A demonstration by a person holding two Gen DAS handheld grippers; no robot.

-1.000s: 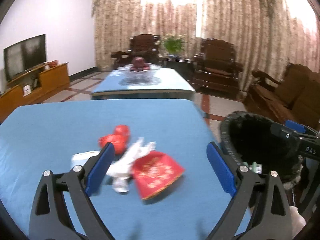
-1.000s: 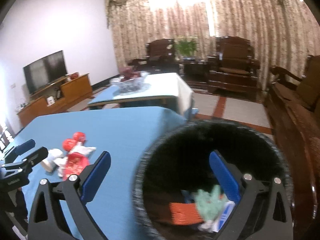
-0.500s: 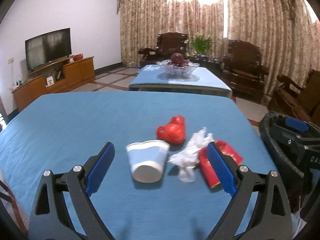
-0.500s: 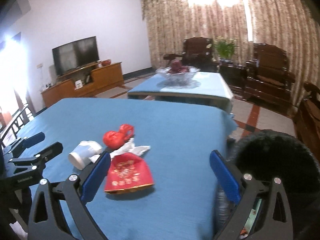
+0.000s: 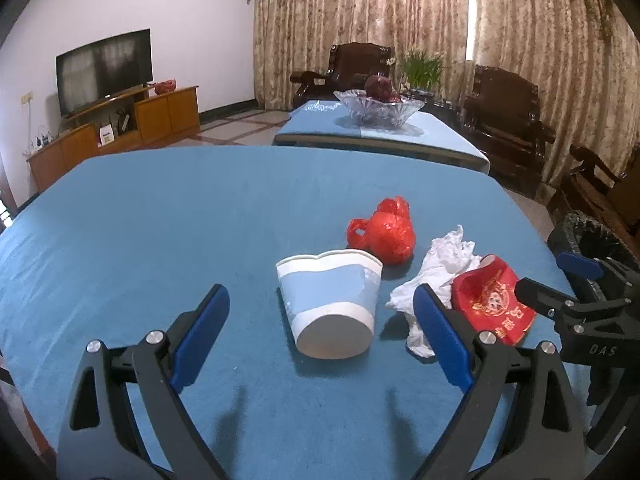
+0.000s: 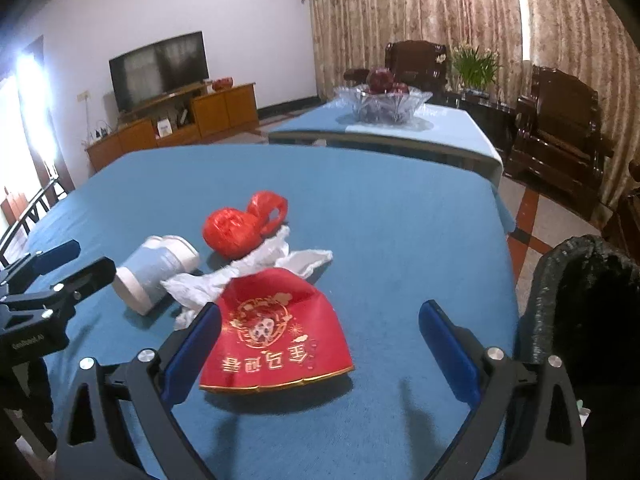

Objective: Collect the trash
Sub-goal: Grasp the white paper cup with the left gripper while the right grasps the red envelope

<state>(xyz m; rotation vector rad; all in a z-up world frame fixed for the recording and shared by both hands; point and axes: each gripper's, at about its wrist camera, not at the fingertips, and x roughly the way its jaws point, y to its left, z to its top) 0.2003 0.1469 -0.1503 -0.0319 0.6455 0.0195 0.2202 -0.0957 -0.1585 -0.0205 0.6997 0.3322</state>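
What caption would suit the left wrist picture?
Open left gripper faces a tipped blue-and-white paper cup on the blue tablecloth.

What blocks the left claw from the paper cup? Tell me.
Nothing visible. The left claw is open, and the paper cup lies on its side straight ahead between the blue fingers. The white tissue sits to its right.

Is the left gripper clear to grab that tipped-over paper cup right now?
Probably yes. The left gripper is open, and the paper cup lies on its side straight ahead between the fingers, base toward it. The crumpled tissue sits beside the right finger and might get brushed.
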